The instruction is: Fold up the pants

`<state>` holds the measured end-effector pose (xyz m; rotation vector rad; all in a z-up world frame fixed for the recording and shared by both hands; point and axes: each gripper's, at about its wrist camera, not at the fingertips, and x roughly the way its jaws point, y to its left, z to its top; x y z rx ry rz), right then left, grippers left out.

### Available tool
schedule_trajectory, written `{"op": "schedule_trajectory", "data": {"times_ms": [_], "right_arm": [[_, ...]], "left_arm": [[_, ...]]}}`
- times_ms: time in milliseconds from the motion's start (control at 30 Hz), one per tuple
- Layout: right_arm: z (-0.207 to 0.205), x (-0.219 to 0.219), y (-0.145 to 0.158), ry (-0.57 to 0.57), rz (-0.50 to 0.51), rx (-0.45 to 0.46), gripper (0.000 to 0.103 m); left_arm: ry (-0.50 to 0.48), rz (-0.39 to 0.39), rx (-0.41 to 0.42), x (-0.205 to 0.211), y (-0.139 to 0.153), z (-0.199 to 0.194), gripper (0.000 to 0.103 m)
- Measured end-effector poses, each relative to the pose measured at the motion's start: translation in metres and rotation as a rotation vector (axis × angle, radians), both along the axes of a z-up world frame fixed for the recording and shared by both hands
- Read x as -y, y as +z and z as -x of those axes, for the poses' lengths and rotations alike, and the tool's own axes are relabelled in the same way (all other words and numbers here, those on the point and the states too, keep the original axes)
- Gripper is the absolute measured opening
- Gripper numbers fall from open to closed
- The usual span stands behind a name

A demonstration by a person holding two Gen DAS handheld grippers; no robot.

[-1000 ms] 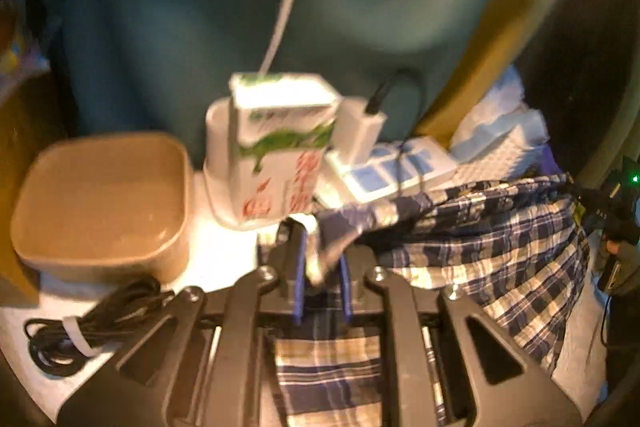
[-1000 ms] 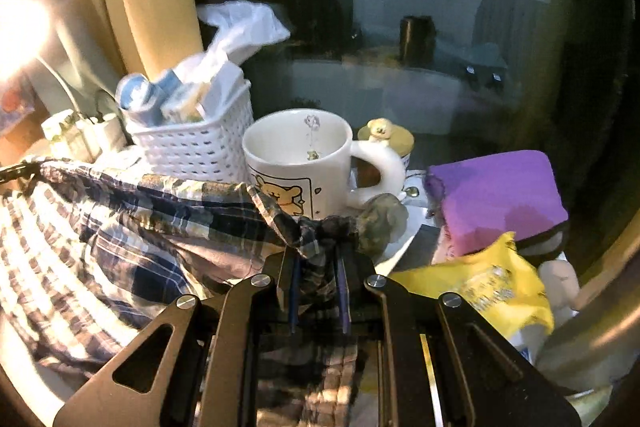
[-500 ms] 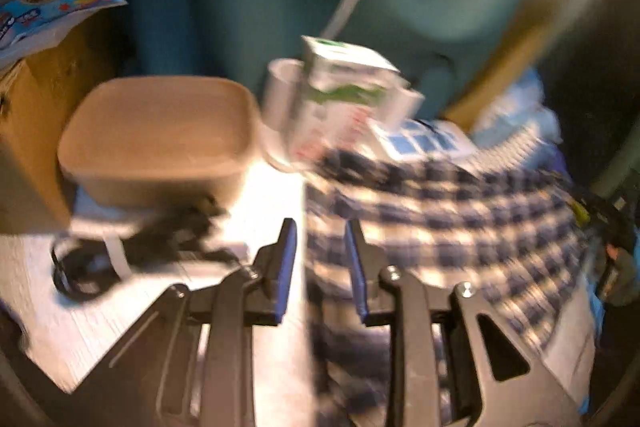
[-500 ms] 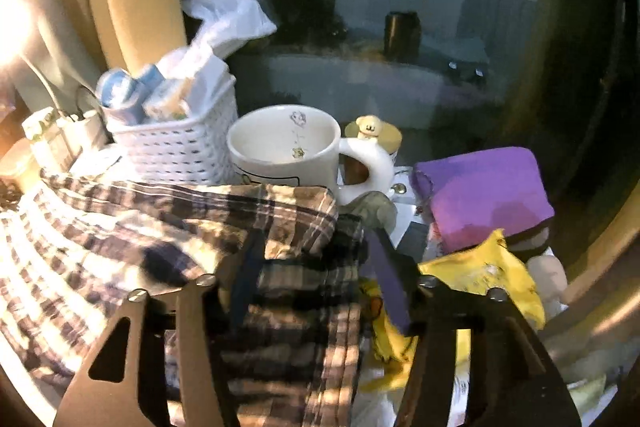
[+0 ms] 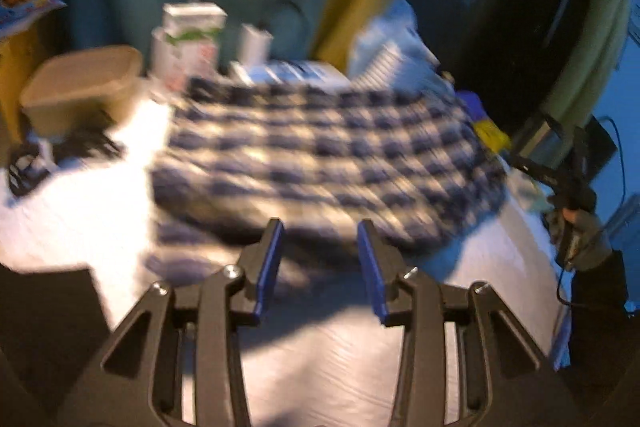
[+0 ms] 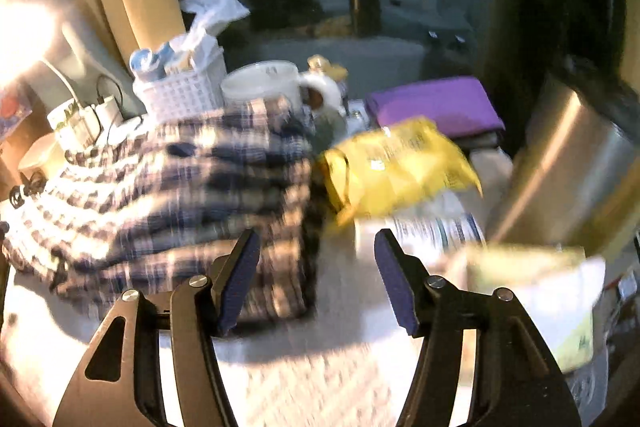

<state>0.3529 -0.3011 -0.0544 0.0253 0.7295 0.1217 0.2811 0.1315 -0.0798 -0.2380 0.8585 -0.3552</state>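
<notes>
The blue and white plaid pants (image 5: 320,155) lie folded on the white table, blurred by motion. My left gripper (image 5: 320,231) is open and empty, just short of their near edge. In the right wrist view the pants (image 6: 172,187) lie in a folded heap at left. My right gripper (image 6: 316,243) is open and empty at their right edge, pulled back from the cloth. The right gripper also shows in the left wrist view (image 5: 568,195) at far right.
Behind the pants stand a tan box (image 5: 80,87), a milk carton (image 5: 192,35), black cables (image 5: 52,155), a white basket (image 6: 180,91) and a white mug (image 6: 268,83). A yellow bag (image 6: 396,159), a purple pad (image 6: 436,103) and a metal container (image 6: 568,163) crowd the right.
Both grippers were shut on the pants' corners a second ago. They have opened, let the cloth drop onto the table, and drawn back toward me.
</notes>
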Motion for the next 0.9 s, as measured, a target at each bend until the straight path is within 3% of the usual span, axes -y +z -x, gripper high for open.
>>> {"op": "schedule_trajectory", "data": {"times_ms": [267, 400, 600, 733, 833, 900], "right_arm": [[0.026, -0.001, -0.025, 0.038, -0.010, -0.072, 0.063], [0.025, -0.004, -0.031, 0.056, -0.046, -0.082, 0.063], [0.015, 0.002, -0.039, 0.050, -0.143, -0.097, 0.064], [0.002, 0.002, -0.046, 0.048, -0.236, -0.123, 0.064], [-0.007, -0.004, -0.052, 0.034, -0.245, -0.131, 0.064], [-0.010, -0.006, -0.052, 0.036, -0.251, -0.125, 0.064]], "left_arm": [[-0.118, -0.023, -0.051, 0.082, -0.037, 0.004, 0.039], [-0.050, -0.034, -0.098, 0.093, -0.052, -0.018, 0.039], [0.019, 0.041, -0.153, 0.092, -0.059, -0.037, 0.040], [0.055, 0.040, -0.169, 0.093, -0.057, -0.037, 0.040], [0.149, 0.075, -0.188, 0.085, -0.055, -0.024, 0.040], [0.165, 0.003, -0.148, 0.086, -0.050, -0.014, 0.040]]}}
